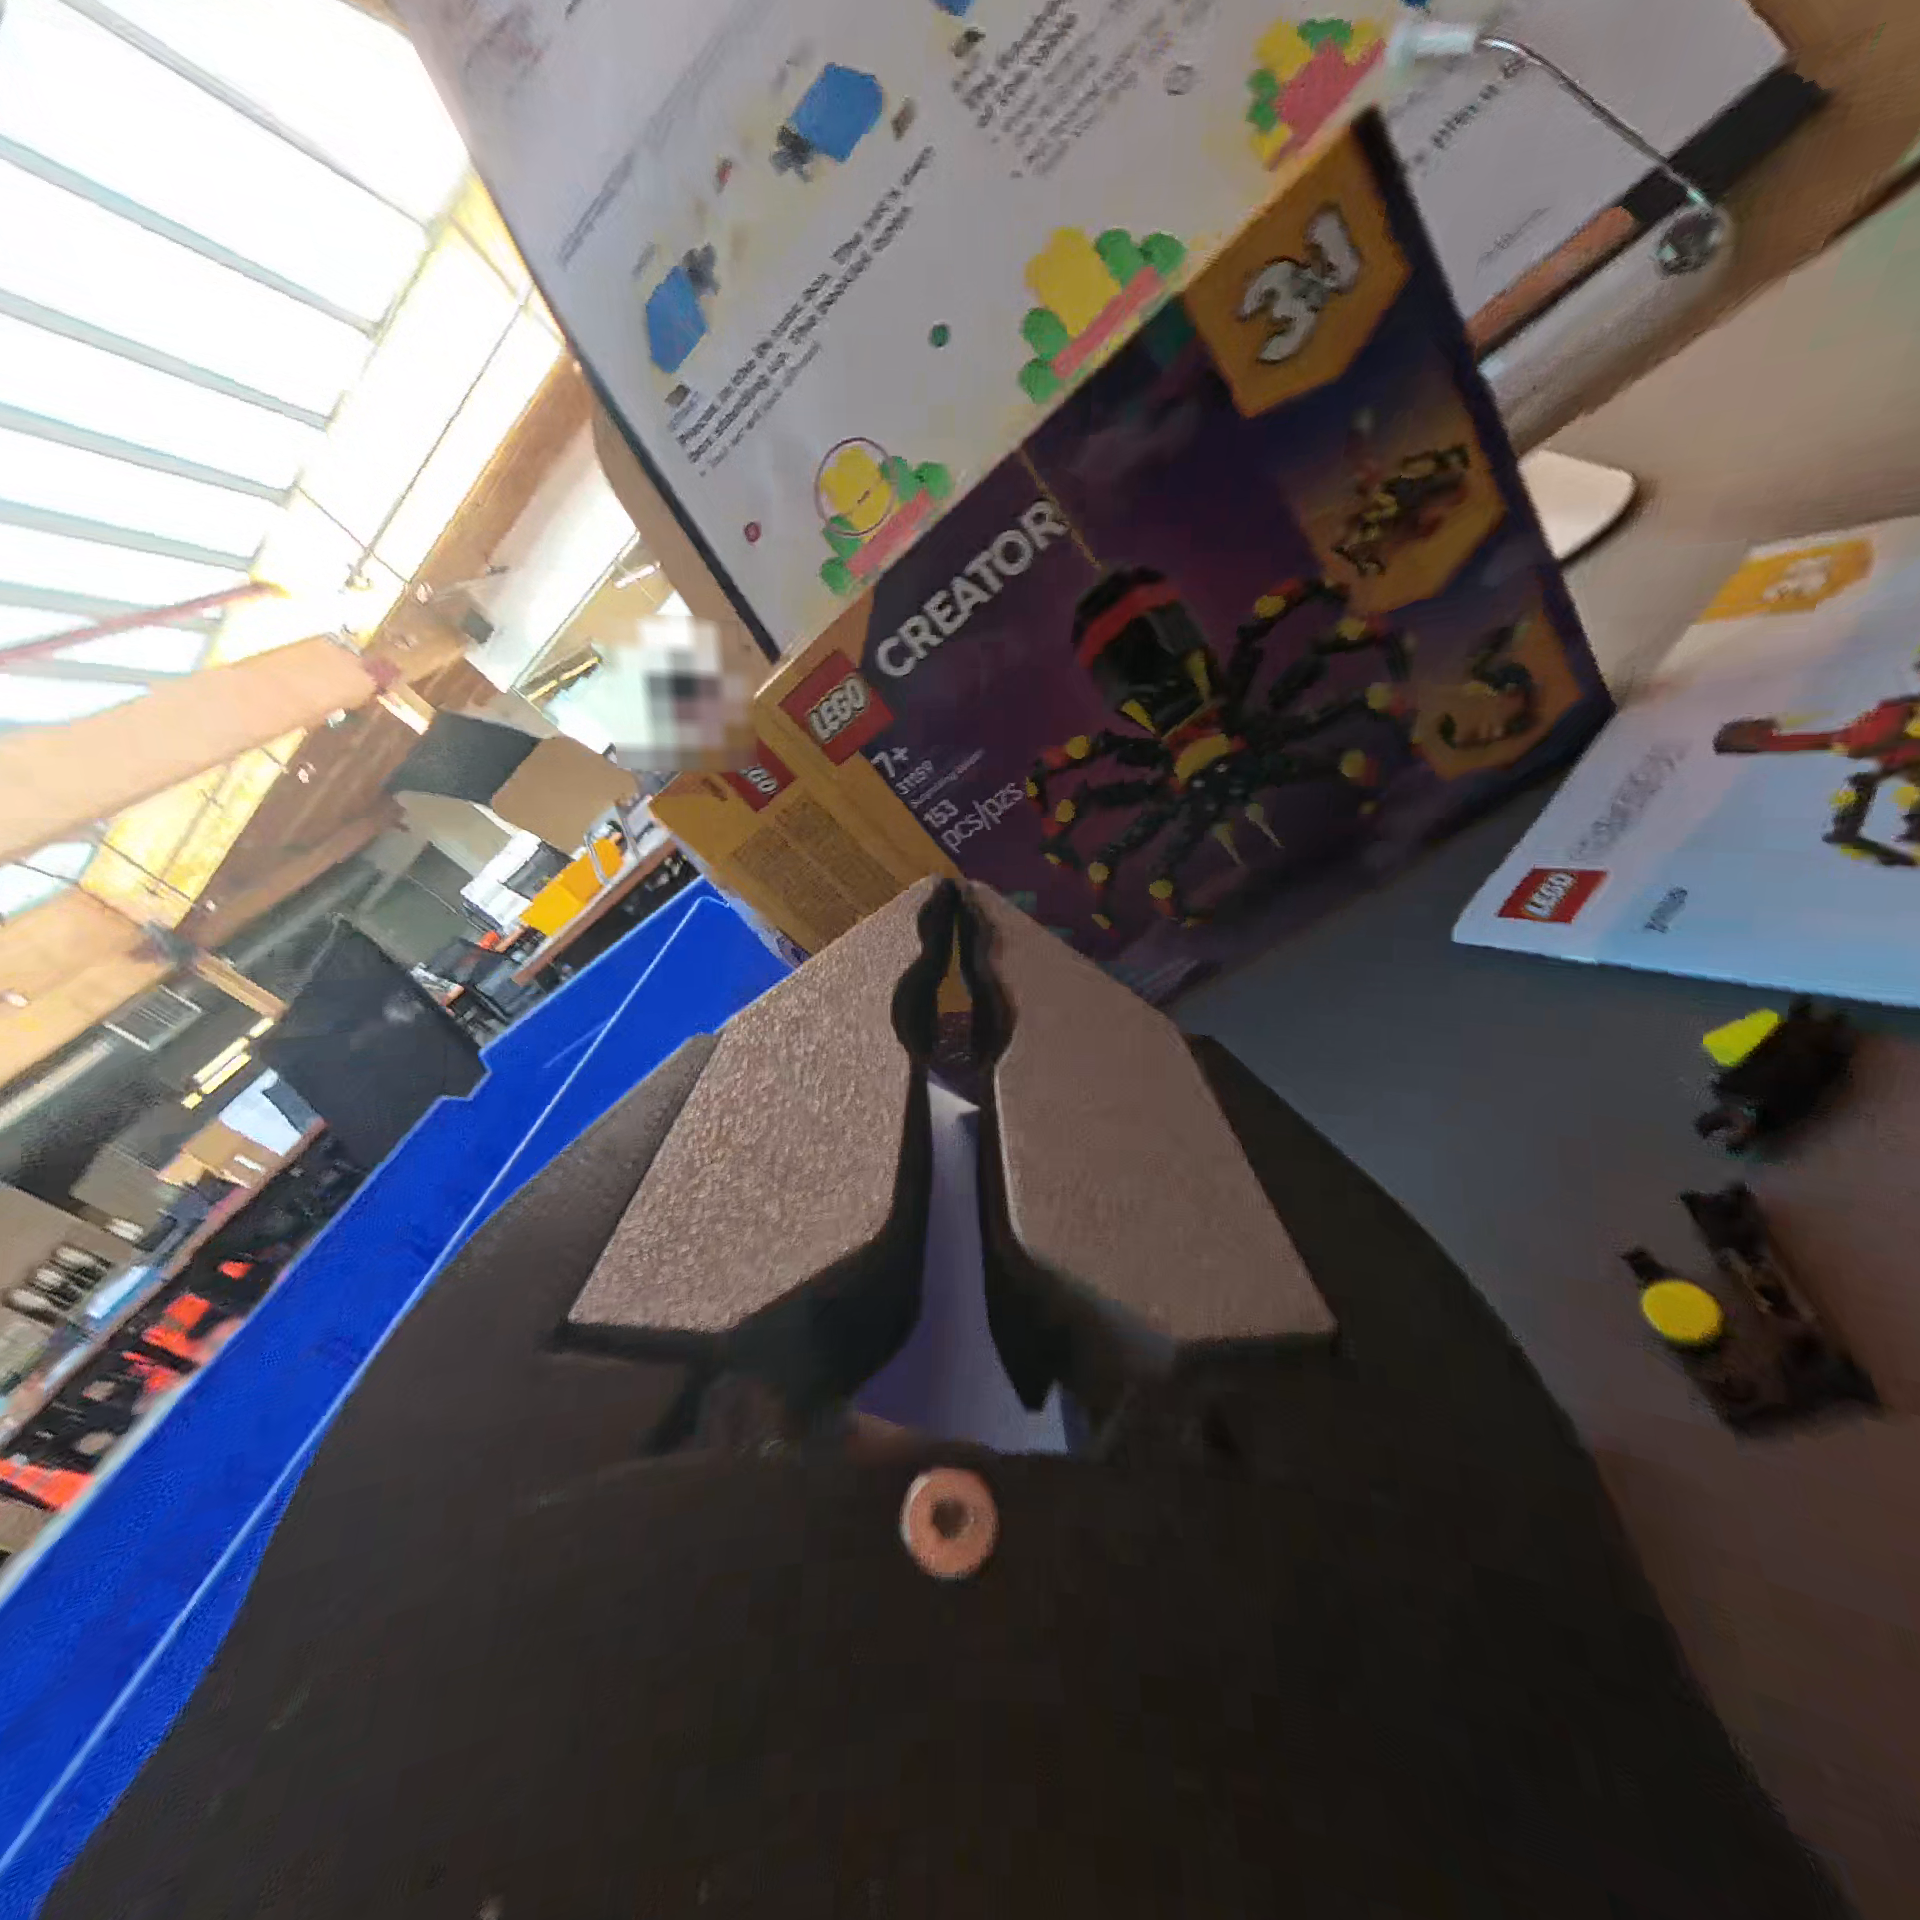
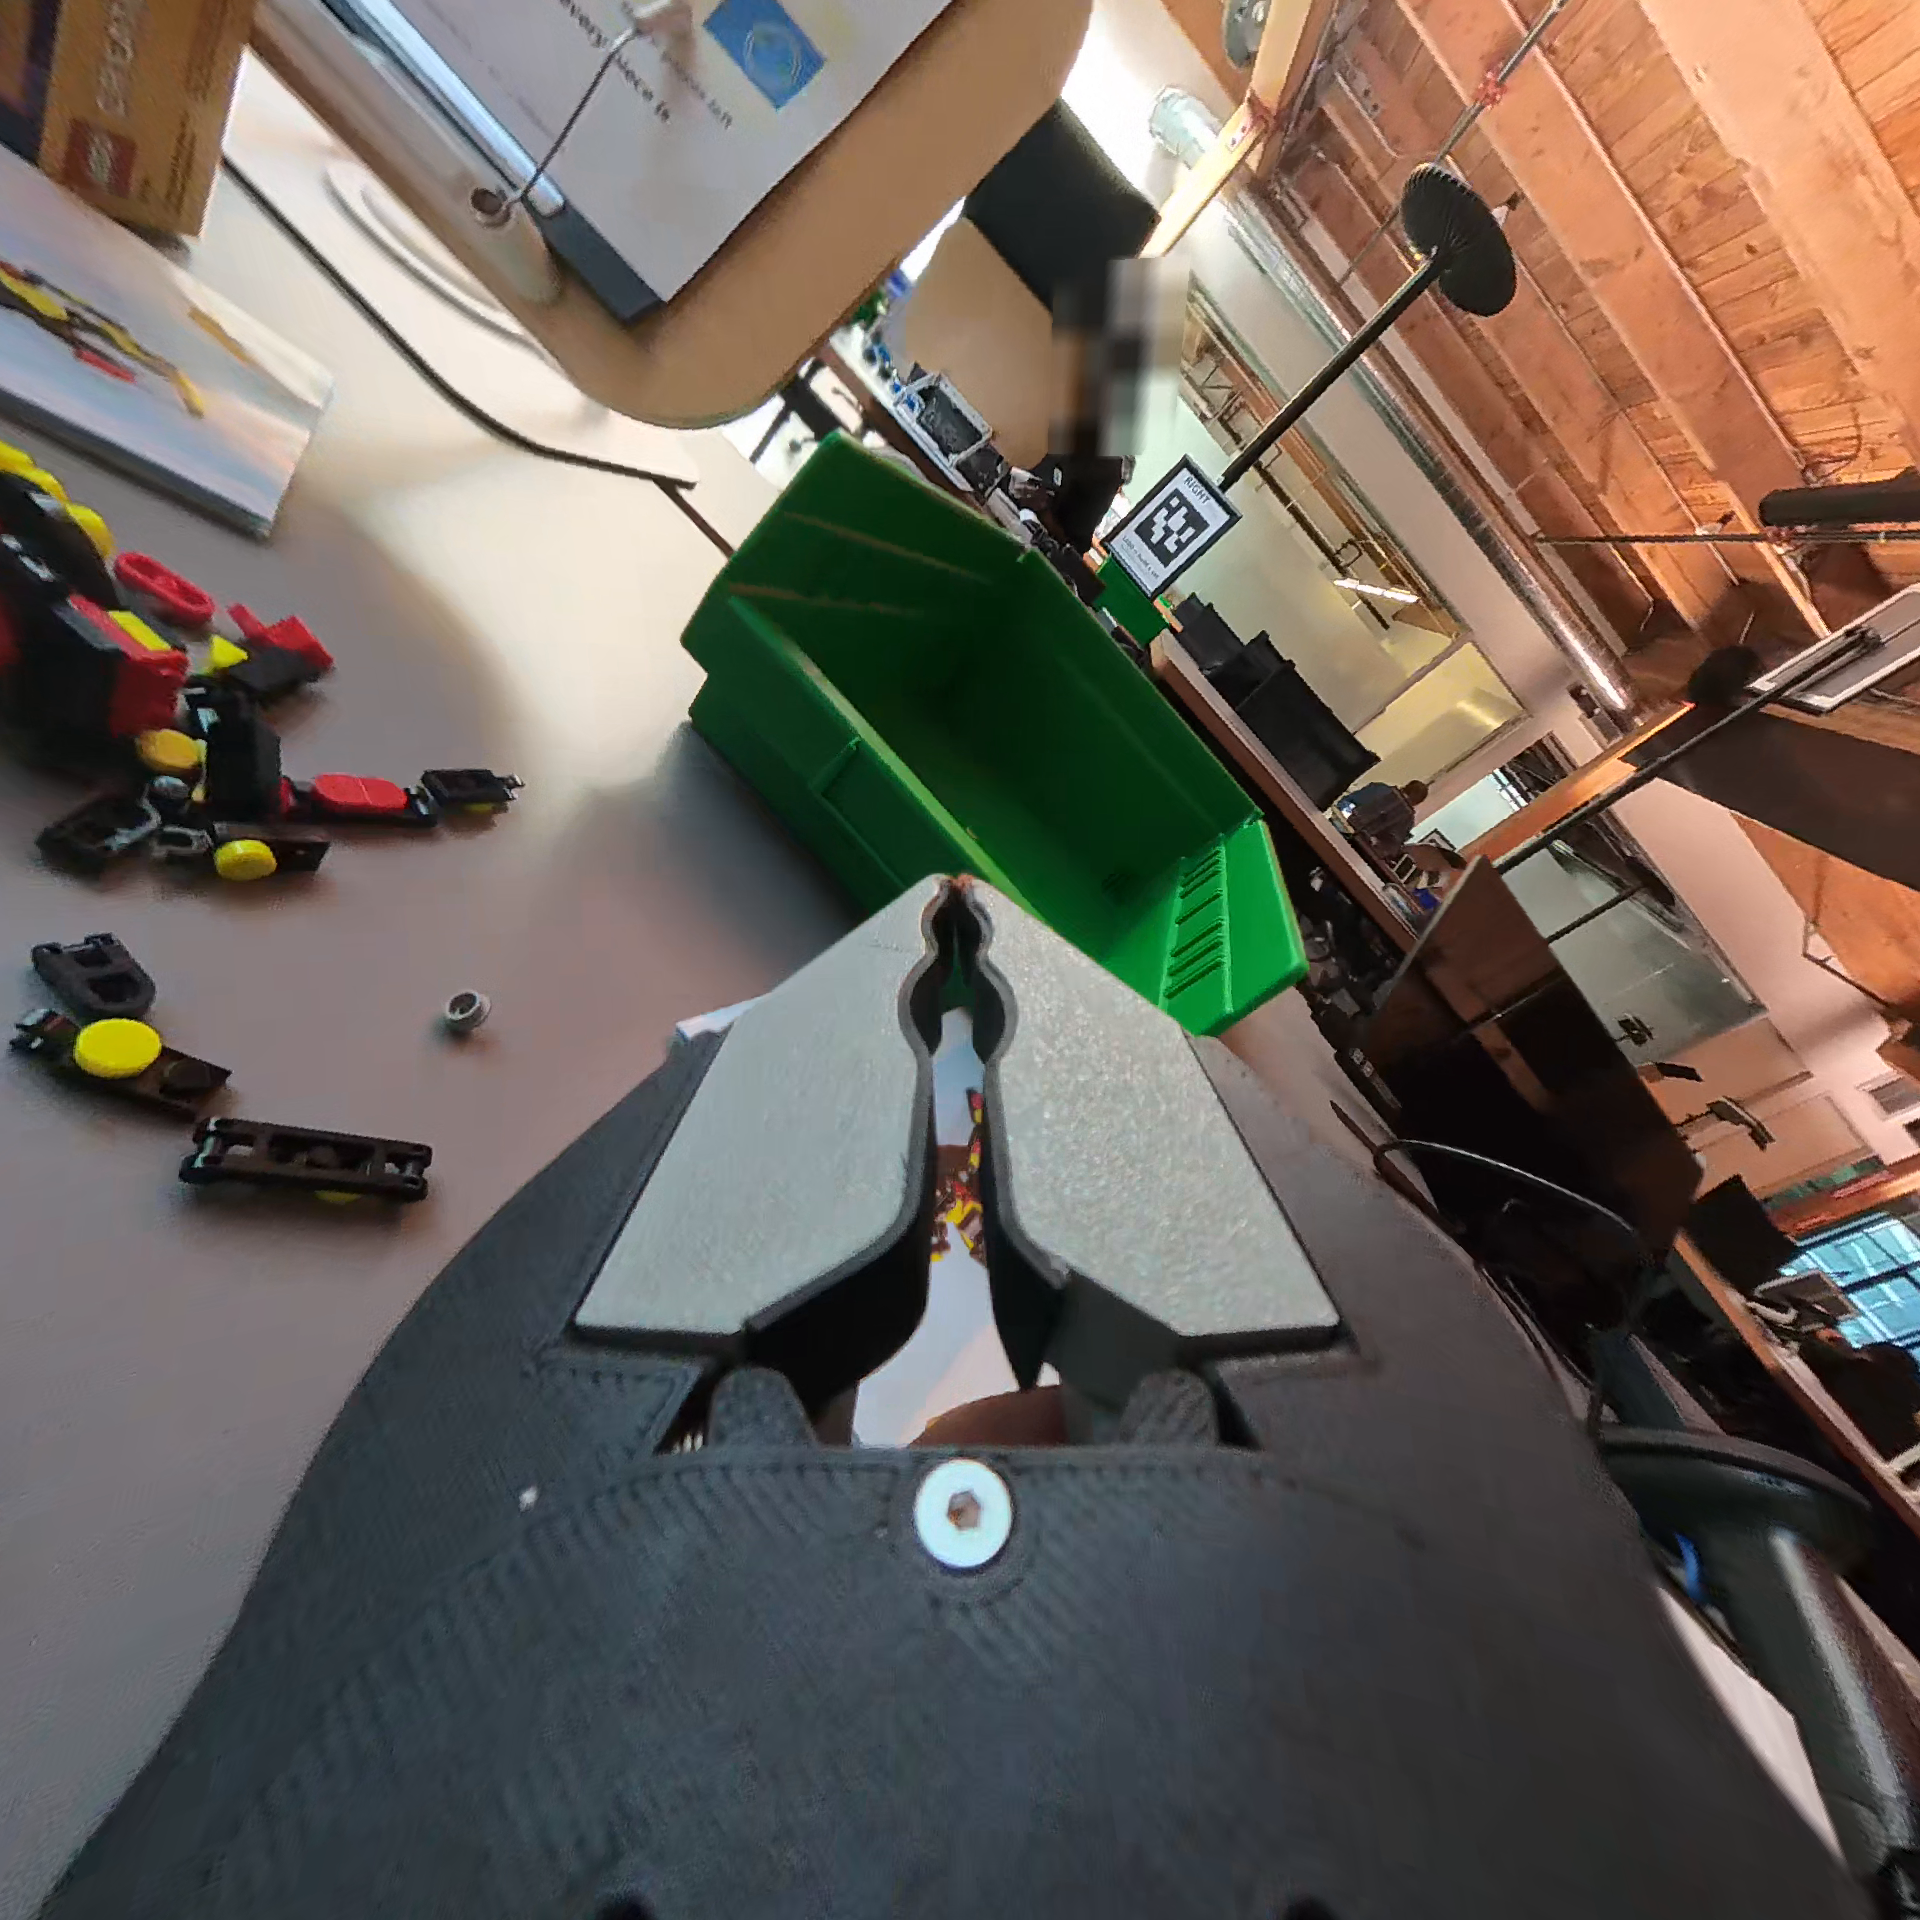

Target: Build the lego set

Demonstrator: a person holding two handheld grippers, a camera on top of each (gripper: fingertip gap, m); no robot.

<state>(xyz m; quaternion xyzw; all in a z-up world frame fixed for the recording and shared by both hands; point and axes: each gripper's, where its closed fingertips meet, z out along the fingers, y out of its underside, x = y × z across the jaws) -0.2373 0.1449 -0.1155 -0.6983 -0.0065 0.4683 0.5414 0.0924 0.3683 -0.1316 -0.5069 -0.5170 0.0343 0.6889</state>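
- Left gripper: tongs clenched, tips meeting with nothing between them; it hangs above the bench, pointing at the lower edge of a purple toy box that stands upright near the back.
- A blue bin lies just to its left, its long rim running beside the fingers; open bench to its right, up to a white booklet and a few black and yellow bricks.
- Behind the box stands a large printed sheet, leaning.
- Right gripper: tongs clenched too; whether a tiny reddish speck sits at the very tips I cannot tell.
- It points at the near wall of a green bin, which stands close to the right edge of the bench.
- To its left lies bare bench with a small grey stud, then a loose heap of black, red and yellow bricks; a long black piece lies nearest the gripper's body.
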